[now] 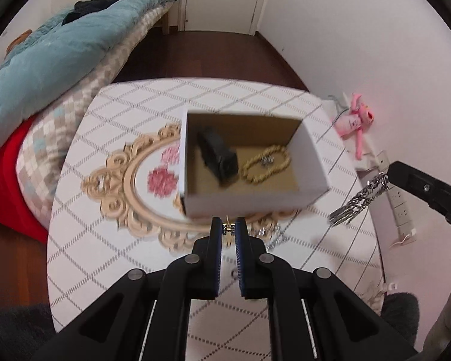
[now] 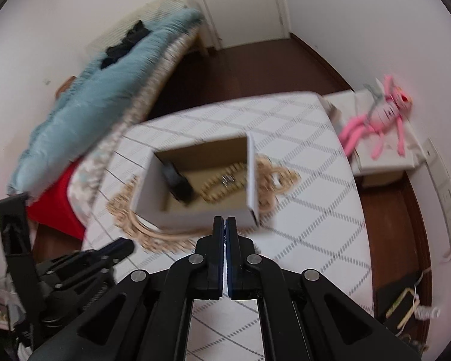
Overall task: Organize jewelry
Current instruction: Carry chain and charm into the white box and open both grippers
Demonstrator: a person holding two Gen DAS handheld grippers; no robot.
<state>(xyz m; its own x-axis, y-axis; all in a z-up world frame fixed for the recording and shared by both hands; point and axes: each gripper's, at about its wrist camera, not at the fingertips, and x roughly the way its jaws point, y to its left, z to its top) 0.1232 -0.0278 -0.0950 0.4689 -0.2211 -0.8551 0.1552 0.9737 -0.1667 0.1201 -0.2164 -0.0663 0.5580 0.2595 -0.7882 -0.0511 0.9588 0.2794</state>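
An open white cardboard box (image 1: 255, 201) stands on an ornate gold-framed tray (image 1: 126, 177) on the table. Inside lie a gold bead bracelet (image 1: 266, 164), a small silver piece, and a black object (image 1: 218, 156). My left gripper (image 1: 228, 228) is shut on a small jewelry piece (image 1: 228, 229) just in front of the box's near wall. My right gripper (image 1: 389, 176) enters the left wrist view from the right, shut on a dangling silver chain (image 1: 357, 201). In the right wrist view my right gripper (image 2: 224, 221) is closed near the box (image 2: 201, 216); the chain is hidden there.
The table (image 1: 111, 258) has a white cloth with a grey diamond grid. A bed with a teal blanket (image 1: 54, 57) lies left. A pink plush toy (image 1: 356, 120) and a power strip (image 1: 401, 207) sit to the right by the wall.
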